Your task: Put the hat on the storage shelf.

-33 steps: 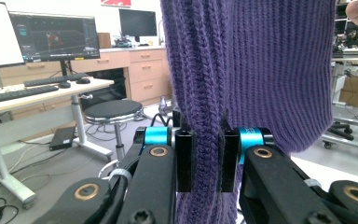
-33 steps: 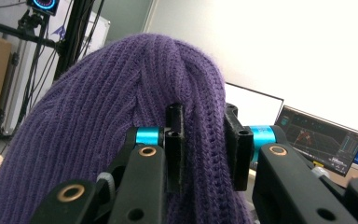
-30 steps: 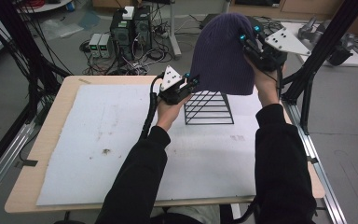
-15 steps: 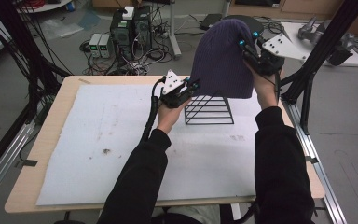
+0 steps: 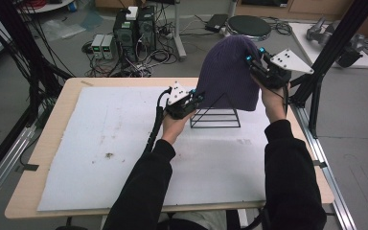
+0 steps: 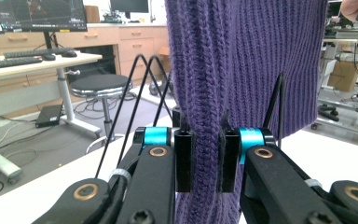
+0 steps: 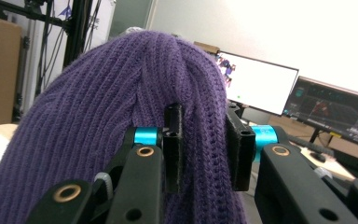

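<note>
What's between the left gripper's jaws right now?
A fold of the purple knit hat, near its lower edge, pinched in the left gripper; seen in the left gripper view.

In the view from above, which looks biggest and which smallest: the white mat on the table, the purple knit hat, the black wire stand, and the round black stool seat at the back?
1. White mat, by far.
2. Purple knit hat.
3 and 4. Black wire stand and round black stool seat look about alike; the hat hides part of the stand, and the stool sits farther from the camera, so I won't rank them.

Top of black wire rack (image 5: pixel 215 117) hidden behind purple knit hat (image 5: pixel 230 72), hat's crown cut off by top edge in left gripper view, far monitor screens blurred
</note>
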Tool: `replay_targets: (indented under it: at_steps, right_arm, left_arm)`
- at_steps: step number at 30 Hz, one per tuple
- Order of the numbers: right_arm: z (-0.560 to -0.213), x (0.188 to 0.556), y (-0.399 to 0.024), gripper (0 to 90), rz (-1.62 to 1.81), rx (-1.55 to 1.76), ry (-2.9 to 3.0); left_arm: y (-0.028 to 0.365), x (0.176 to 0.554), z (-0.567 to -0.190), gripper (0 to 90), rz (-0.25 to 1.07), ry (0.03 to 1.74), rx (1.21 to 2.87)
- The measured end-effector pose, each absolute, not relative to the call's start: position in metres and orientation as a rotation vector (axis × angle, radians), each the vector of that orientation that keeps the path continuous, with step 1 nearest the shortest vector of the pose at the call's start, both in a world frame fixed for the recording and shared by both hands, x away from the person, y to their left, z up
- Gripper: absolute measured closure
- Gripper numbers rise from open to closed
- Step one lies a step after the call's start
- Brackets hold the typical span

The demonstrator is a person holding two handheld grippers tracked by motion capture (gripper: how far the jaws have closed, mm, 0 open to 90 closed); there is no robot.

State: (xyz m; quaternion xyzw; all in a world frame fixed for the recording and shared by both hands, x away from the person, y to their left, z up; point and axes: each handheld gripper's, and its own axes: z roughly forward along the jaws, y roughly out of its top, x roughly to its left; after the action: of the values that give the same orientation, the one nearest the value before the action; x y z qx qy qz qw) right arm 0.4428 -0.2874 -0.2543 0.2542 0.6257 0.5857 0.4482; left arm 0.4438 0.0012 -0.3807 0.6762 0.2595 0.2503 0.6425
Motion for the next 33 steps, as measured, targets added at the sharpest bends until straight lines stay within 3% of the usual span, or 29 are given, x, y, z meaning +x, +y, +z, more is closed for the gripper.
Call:
replay_targets:
  at_steps: [33]
  right_arm:
    - [-0.306, 0.448, -0.289, 71.7, 1.430, 0.706, 1.697]
  left_arm:
    - [0.006, 0.445, -0.423, 80.4, 0.478, 0.672, 1.675]
